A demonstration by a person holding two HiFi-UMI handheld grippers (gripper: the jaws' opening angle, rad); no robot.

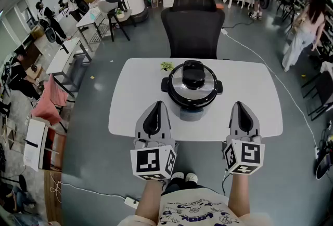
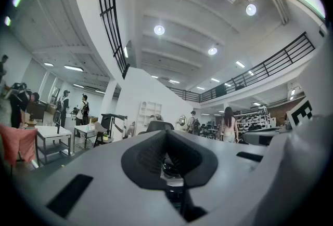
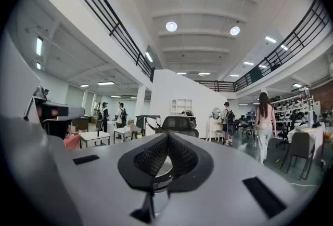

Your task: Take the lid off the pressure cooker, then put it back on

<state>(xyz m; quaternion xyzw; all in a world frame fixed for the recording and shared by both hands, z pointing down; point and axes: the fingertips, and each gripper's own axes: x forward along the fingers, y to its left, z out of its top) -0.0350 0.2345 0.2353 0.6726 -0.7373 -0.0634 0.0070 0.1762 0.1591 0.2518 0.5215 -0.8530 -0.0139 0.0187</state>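
Note:
A pressure cooker (image 1: 191,86) with a shiny steel lid and black handle stands in the middle of a white table (image 1: 130,95); its lid is on. My left gripper (image 1: 155,106) rests at the table's near edge, left of the cooker, jaws shut with nothing in them. My right gripper (image 1: 242,107) lies at the near edge to the cooker's right, also shut and empty. Both point level toward the far side. In the left gripper view the shut jaws (image 2: 167,136) hide most of the cooker (image 2: 170,169). The right gripper view shows its jaw tips (image 3: 167,137) meeting, the cooker's steel (image 3: 161,170) glimpsed behind them.
A black office chair (image 1: 193,25) stands behind the table. A small green item (image 1: 166,66) lies on the table near the cooker's far left. A white cable (image 1: 270,71) runs over the floor at the right. People, desks and machines fill the room further off.

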